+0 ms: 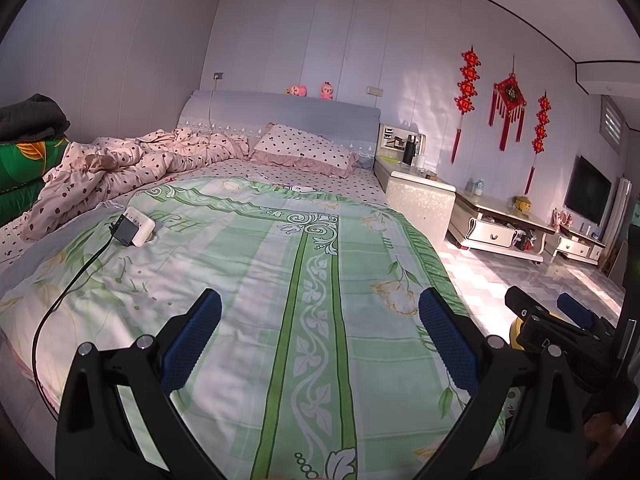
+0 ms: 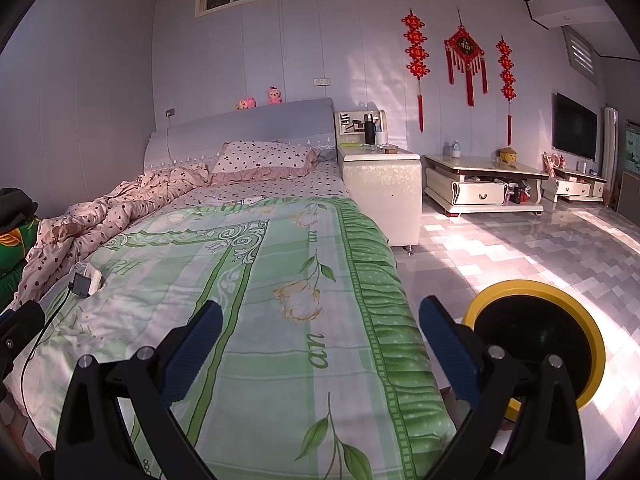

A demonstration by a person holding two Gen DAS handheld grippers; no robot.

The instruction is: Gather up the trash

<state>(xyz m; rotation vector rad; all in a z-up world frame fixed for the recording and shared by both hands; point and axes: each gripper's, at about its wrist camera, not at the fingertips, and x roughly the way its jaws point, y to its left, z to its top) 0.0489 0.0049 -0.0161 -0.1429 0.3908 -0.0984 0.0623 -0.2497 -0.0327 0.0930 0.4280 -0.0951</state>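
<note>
Two wrist views, one bedroom. Right wrist view only: yellow-rimmed bin [image 2: 536, 344] with a dark interior, on the tiled floor [image 2: 520, 240] at lower right of the frame, just beside the bed's foot corner and partly behind the right gripper's outer finger. Left wrist view shows only a sliver of that yellow rim [image 1: 516, 334], hidden behind the right gripper [image 1: 552, 312], which enters at the right edge. No loose trash can be made out in either view.

Surface: bed [image 1: 280, 280] under a green floral quilt; a white charger block [image 1: 134, 226] with a black cable [image 1: 68, 284] lies on it at left of the frame. Pink spotted duvet [image 1: 132, 160] bunched at upper left; matching pillow [image 1: 304, 146] at the headboard.

Room: bedside cabinet [image 2: 380, 184], low table [image 2: 484, 184], wall television [image 2: 574, 126], red knot hangings [image 2: 464, 56].

Grippers: left gripper [image 1: 320, 344] above the quilt, jaws spread wide, nothing between. Right gripper [image 2: 320, 350] over the bed's right edge, jaws likewise spread and unloaded.
</note>
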